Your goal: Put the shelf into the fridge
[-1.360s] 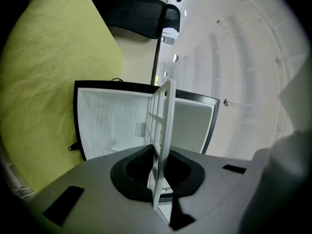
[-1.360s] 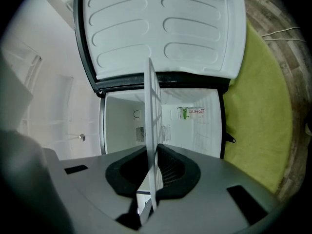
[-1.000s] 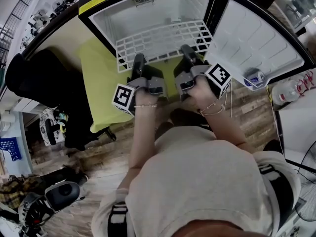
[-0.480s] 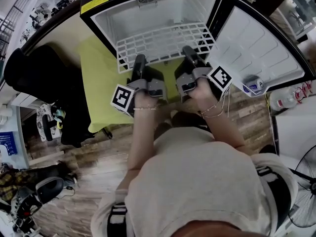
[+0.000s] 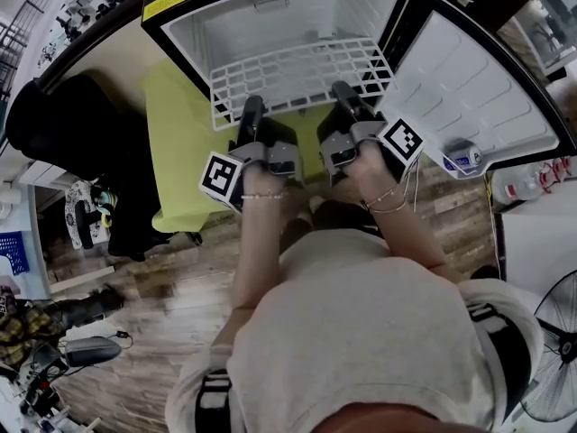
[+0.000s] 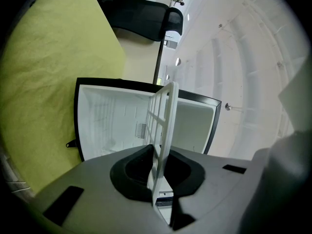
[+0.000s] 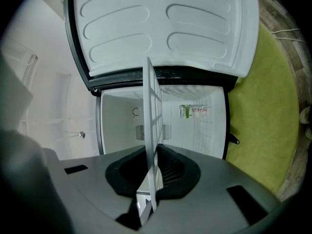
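A white wire shelf point(image 5: 293, 78) juts halfway out of the small open fridge point(image 5: 279, 16), its far part inside the white cavity. My left gripper point(image 5: 252, 114) is shut on the shelf's near edge at the left, and my right gripper point(image 5: 347, 102) is shut on that edge at the right. In the left gripper view the shelf point(image 6: 163, 130) runs edge-on between the black pads toward the fridge point(image 6: 112, 116). The right gripper view shows the shelf point(image 7: 152, 130) edge-on too, with the fridge cavity point(image 7: 190, 126) behind it.
The fridge door point(image 5: 469, 70) stands swung open to the right, with a small carton point(image 5: 462, 156) in its lower rack. A yellow-green mat point(image 5: 180, 142) lies under the fridge. A black office chair point(image 5: 81, 152) stands left. A fan point(image 5: 550, 359) sits at lower right.
The shelf and both grippers have edged slightly toward the fridge. The grip on the shelf is unchanged.
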The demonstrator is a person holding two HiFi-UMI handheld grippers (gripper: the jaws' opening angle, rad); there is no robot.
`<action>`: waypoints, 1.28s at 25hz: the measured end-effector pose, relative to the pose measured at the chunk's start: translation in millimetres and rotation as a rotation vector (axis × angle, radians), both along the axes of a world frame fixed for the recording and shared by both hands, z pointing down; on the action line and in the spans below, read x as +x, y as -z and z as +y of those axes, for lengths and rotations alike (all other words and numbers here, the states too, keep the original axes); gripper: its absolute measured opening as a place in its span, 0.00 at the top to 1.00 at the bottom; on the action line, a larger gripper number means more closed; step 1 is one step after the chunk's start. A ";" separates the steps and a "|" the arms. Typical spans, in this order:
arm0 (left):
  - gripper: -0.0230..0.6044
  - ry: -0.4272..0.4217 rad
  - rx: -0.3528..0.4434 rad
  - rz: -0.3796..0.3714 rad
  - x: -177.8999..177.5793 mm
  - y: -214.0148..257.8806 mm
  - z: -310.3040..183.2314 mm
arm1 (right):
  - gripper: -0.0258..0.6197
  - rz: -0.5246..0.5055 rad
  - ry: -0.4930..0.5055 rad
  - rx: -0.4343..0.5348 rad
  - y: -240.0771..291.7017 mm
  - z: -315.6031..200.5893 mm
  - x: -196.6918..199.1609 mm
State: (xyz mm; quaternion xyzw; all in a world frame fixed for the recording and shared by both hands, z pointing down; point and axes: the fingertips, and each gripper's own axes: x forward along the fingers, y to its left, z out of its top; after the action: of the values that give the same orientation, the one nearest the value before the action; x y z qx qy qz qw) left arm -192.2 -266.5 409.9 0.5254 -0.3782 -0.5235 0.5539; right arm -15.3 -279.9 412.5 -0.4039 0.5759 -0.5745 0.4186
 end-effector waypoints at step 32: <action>0.92 0.057 -0.041 -0.084 -3.6 -14.1 -41.8 | 0.92 0.022 0.038 -0.036 -11.4 -48.6 -2.0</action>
State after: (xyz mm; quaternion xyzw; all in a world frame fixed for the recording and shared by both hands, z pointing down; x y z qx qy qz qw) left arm -195.8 -308.3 423.9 0.5244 -0.4266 -0.5088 0.5330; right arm -17.3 -328.5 424.0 -0.4066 0.5774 -0.5881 0.3942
